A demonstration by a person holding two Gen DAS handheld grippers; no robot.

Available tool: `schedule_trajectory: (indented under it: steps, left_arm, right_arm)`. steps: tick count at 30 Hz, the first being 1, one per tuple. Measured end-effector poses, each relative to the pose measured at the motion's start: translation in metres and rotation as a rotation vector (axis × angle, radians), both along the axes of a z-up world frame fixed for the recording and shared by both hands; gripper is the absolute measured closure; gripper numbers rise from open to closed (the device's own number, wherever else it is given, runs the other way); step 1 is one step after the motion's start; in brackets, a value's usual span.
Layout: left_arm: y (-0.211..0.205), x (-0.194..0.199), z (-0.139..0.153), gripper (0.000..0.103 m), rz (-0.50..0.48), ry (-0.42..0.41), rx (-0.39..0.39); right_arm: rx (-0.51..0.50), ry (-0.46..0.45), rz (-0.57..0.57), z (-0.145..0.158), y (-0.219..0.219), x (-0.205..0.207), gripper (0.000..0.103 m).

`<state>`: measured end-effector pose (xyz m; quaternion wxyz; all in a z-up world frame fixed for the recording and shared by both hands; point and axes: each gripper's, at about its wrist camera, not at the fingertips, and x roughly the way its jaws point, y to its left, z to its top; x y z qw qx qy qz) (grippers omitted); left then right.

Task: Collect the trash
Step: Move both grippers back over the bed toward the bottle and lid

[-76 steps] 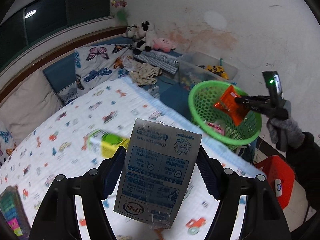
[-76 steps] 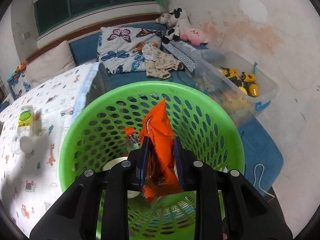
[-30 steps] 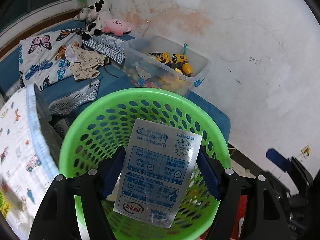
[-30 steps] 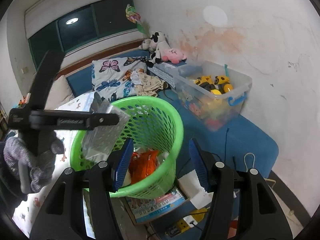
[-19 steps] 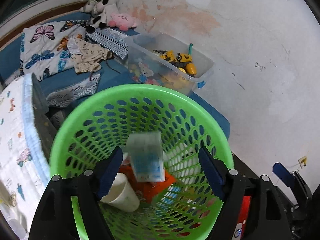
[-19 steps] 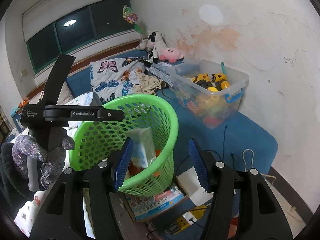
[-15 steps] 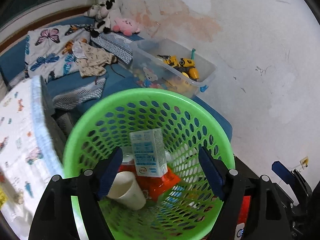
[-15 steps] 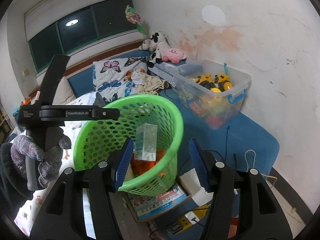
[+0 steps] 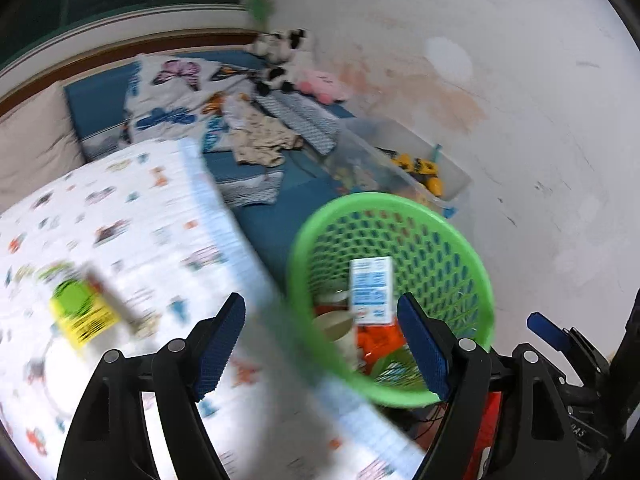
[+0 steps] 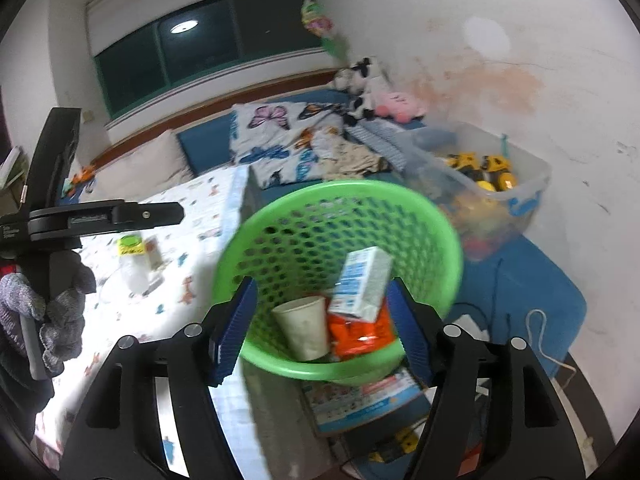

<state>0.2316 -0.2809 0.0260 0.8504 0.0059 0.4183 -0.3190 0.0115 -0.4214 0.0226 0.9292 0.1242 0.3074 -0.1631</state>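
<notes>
Beside a bed spread with a cartoon-print sheet point(image 9: 132, 216), a green mesh wastebasket point(image 10: 448, 240) stands on the floor against a stained white wall, close enough to the mattress edge that litter can be dropped straight in. Both handheld grippers are empty, their blue-padded jaws spread wide: the right gripper point(image 10: 320, 320) hangs just above the basket's near rim, while the left gripper point(image 9: 320, 340) points across the bed's edge, the picture from its camera smeared by motion. Inside the basket lie a white-and-blue milk carton point(image 10: 362, 284) leaning on an orange snack wrapper point(image 10: 360, 332), with a paper cup point(image 10: 304, 326) on its side next to them. Still out on the sheet is a clear plastic bottle point(image 10: 134, 260) with a green-and-yellow label, beside what looks like a small wrapper, too blurred to name. Judged from the layout, that bottle is the likely next pickup. A clear bin of toys point(image 10: 500, 184) sits behind the basket.
</notes>
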Motion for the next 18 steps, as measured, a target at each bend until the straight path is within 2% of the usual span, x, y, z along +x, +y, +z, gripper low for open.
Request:
schedule_trajectory:
  steps: [5, 9, 12, 18]
  left_arm:
    - [0.054, -0.004, -0.001, 0.027, 0.082, -0.025, 0.034]
    - [0.095, -0.006, -0.002, 0.023, 0.128, -0.042, 0.059]
    - [0.13, -0.006, -0.005, 0.021, 0.154, -0.075, 0.111]
    - [0.175, 0.007, -0.032, 0.012, 0.145, -0.038, 0.21]
  right_arm:
    - [-0.004, 0.016, 0.071, -0.001, 0.026, 0.02, 0.031]
    - [-0.001, 0.028, 0.13, -0.003, 0.048, 0.037, 0.031]
    - [-0.005, 0.03, 0.171, -0.002, 0.063, 0.049, 0.03]
    - [-0.011, 0.048, 0.24, -0.005, 0.088, 0.071, 0.029]
